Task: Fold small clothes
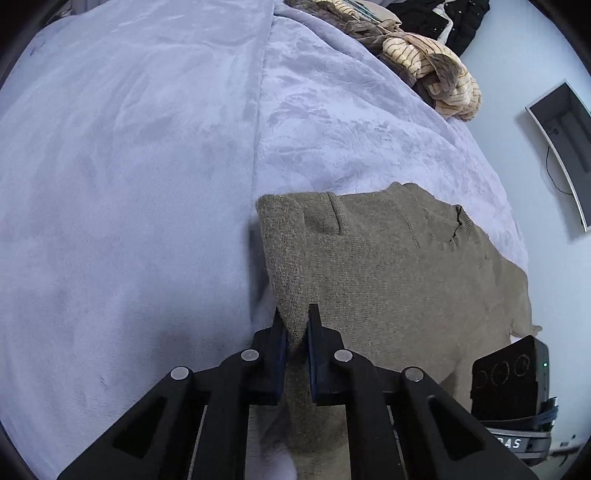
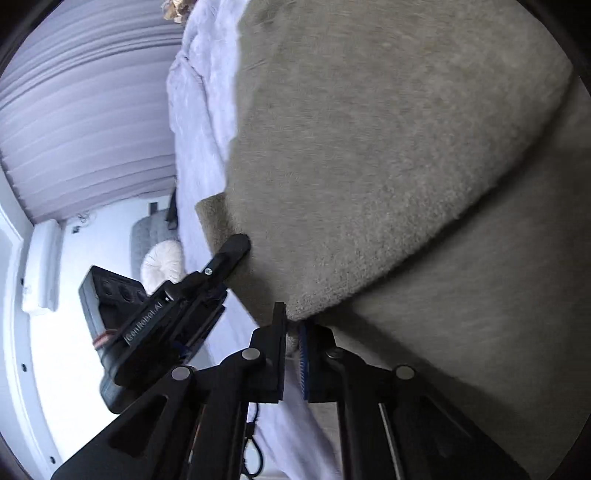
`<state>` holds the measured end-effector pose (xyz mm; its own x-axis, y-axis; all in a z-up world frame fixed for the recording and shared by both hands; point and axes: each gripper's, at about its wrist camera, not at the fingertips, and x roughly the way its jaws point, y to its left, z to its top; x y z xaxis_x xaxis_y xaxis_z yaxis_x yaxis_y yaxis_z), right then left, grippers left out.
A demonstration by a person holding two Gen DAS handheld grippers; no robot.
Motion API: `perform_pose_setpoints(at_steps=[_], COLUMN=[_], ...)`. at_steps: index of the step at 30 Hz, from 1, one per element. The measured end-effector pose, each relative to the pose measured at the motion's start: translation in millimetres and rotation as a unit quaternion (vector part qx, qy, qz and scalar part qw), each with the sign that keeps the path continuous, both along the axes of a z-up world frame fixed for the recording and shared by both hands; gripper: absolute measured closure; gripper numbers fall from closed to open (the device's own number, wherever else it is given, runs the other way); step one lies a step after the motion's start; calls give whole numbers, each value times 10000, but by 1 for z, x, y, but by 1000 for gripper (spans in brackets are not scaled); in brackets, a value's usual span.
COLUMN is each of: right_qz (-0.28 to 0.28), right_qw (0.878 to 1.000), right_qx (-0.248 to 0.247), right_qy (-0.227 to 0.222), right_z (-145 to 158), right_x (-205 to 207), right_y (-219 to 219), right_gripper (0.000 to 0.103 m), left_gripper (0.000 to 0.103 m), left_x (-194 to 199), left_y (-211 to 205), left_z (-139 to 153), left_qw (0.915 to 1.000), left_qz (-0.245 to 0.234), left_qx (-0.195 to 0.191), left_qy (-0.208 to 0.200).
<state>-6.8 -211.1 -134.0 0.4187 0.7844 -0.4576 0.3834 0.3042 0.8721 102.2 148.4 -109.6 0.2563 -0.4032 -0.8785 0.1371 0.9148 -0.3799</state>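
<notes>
On the bed (image 1: 129, 184), spread with a pale lilac plush blanket (image 1: 332, 122):

1. Small olive-brown knitted sweater (image 1: 388, 266). Lies on the blanket toward the bed's side edge, part flat, part lifted. A neckline opening shows near its far edge. One folded edge rises from the blanket into a peak. In the right wrist view the knit (image 2: 369, 147) fills most of the frame, one layer draped in a rounded fold over another.

2. Left claw (image 1: 295, 317). Black frame, blue pads. Closed on the raised fold of the sweater, cloth pinched between the pads and running down between the fingers. Seen again from the right wrist view (image 2: 236, 247) as a black body with its tip at the sweater's edge.

3. Right claw (image 2: 293, 321). Same make. Closed on a corner of the sweater's upper layer, a small tuft of knit caught between the pads. Its rear body (image 1: 509, 384) appears at the lower right of the left wrist view, beside the sweater's near edge.

4. Heap of cream striped and brown clothing (image 1: 424, 62), at the bed's far edge, well apart from the sweater.

5. Dark garment (image 1: 454, 18), beyond the heap.

6. Round white cushion (image 2: 162, 262), off the bed, on the room's far side.
</notes>
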Motion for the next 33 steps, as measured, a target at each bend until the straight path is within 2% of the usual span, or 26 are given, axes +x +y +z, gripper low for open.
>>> perform_pose_setpoints(at_steps=[2,4,7,9,11,12,13,14,15,18,19,22,23,24,25,26,27,28,29,30,32,33], right_qz=[52,141,422,559,721,701,589,418,143,-681,-988,-1551,-1590,-1548,-1431,-1282,-1128,-982,-841,-740,-833,-889], right_qw=[9999,9997,9980,9969,9956,9951,9941,9916,9860,9678,9617,9575,9586,9592,9579,9517,9423,9315,9210,9169,9285,9304], right_qx=[138,173,-260,-279,-450,-670,-914,-1224,-1652,-2421,-2542,-2392,-2313,-2309,-2444,-2770,-3148,-3501,-3803,-3912,-3569,-3501], right_qy=[-56,74,387,473,385,176,28,-84,-145,87,275,433,489,513,469,324,175,106,112,284,596,629], right_z=[2,-8,-24,-20,-4,12,25,38,52,70,71,65,60,59,65,73,82,82,82,77,73,77], right_x=[1,6,8,3,-2,-6,-9,-14,-18,-26,-26,-21,-18,-12,-10,-10,-1,-10,-10,-14,-29,-37], right_y=[13,31,44,38,22,2,-16,-38,-71,-151,-178,-218,-221,-228,-231,-229,-224,-227,-227,-232,-249,-253], right_gripper=[97,97,95,94,75,55,40,38,38,38,38,38,39,60,95,95,95,95,95,94,93,92], left_gripper=[92,92,92,92,92,92,92,92,92,92,92,92,92,92,92,92,92,92,92,92,92,92], left_x=[4,7,6,4,4,4,4,4,4,2,1,1,1,0,0,0,-1,-2,-3,-3,-7,-11], left_y=[8,17,25,23,20,20,19,19,19,16,16,13,12,11,10,8,7,6,6,6,6,6], left_z=[-8,-22,-30,-29,-28,-27,-27,-27,-27,-27,-27,-27,-26,-26,-25,-25,-25,-25,-25,-23,-14,-6], left_qw=[9999,9997,9994,9997,9998,9998,9998,9998,9998,9998,9998,9995,9993,9992,9990,9988,9986,9983,9981,9979,9966,9954], left_qz=[-37,-16,101,90,59,57,57,56,54,56,65,120,125,117,98,76,55,50,74,119,258,308], left_qx=[76,33,-150,-98,-4,22,40,58,76,161,200,293,336,383,437,486,533,572,600,630,771,871], left_qy=[93,226,287,212,180,182,180,172,158,93,75,70,68,58,35,8,-25,-59,-81,-93,-166,-237])
